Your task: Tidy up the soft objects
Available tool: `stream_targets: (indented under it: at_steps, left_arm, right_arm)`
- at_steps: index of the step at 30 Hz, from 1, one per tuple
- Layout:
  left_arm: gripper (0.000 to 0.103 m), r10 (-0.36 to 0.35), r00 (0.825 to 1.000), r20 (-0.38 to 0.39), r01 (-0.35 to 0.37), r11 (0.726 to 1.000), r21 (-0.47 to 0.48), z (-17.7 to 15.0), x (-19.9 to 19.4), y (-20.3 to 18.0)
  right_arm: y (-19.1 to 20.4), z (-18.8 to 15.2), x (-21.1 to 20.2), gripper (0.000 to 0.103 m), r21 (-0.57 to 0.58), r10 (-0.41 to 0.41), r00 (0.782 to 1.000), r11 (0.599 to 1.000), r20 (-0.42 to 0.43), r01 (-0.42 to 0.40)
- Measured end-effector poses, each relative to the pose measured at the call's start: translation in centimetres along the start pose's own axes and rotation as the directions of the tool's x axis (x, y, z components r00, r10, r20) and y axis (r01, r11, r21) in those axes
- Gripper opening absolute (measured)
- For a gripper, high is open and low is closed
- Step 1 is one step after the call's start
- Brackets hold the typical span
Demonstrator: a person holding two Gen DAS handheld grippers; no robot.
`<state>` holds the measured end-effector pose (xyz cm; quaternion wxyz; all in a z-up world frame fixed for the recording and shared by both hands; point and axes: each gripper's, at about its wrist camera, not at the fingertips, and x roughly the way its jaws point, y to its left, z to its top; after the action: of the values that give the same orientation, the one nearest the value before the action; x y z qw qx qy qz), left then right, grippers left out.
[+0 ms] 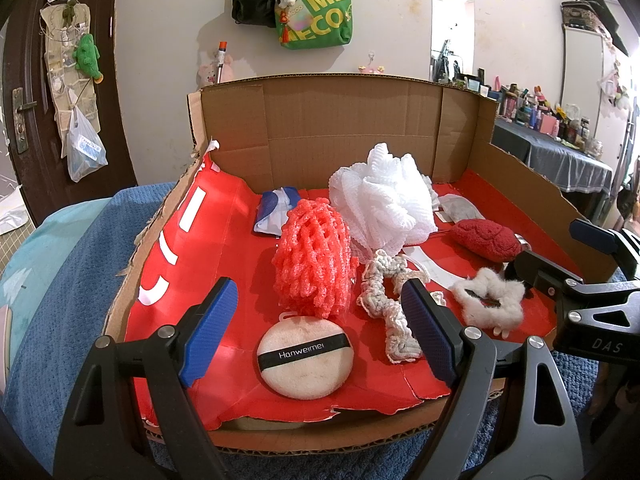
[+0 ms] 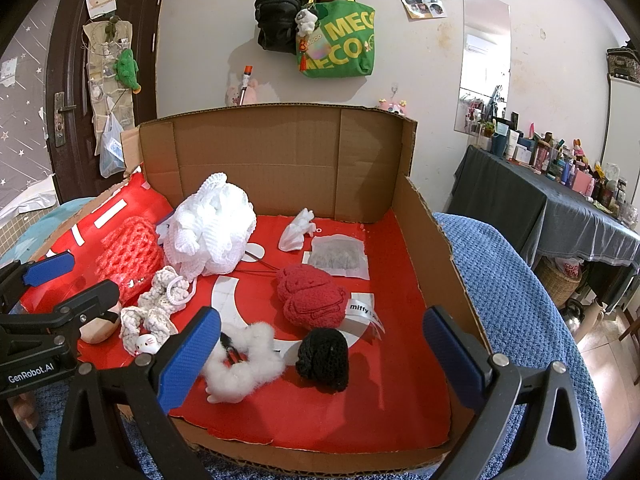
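A cut-open cardboard box (image 1: 340,120) with a red floor holds several soft objects. In the left wrist view: a beige powder puff (image 1: 305,362), a coral foam net (image 1: 314,258), a white bath pouf (image 1: 384,200), a cream crochet piece (image 1: 386,300), a white fluffy scrunchie (image 1: 490,298) and a red plush (image 1: 486,240). My left gripper (image 1: 318,330) is open and empty, jaws straddling the puff. In the right wrist view: the scrunchie (image 2: 240,362), a black knit piece (image 2: 324,360) and the red plush (image 2: 310,296). My right gripper (image 2: 320,354) is open and empty above them.
The box (image 2: 436,248) rests on a blue towel (image 2: 516,320). A small white crumpled piece (image 2: 298,232) and a flat grey sachet (image 2: 338,260) lie at the back. Bags (image 2: 332,40) hang on the wall. A cluttered table (image 2: 560,200) stands at right.
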<state>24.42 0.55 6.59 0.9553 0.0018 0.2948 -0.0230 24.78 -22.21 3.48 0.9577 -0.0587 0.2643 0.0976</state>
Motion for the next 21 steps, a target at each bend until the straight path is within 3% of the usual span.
stream_targets:
  at_steps: [21]
  left_arm:
    - [0.084,-0.005,1.000,0.003,0.005,1.000,0.006,0.26,0.00,-0.11]
  right_arm:
    - [-0.01,-0.04,-0.10,0.103,0.003,-0.001,1.000,1.000,0.004,0.001]
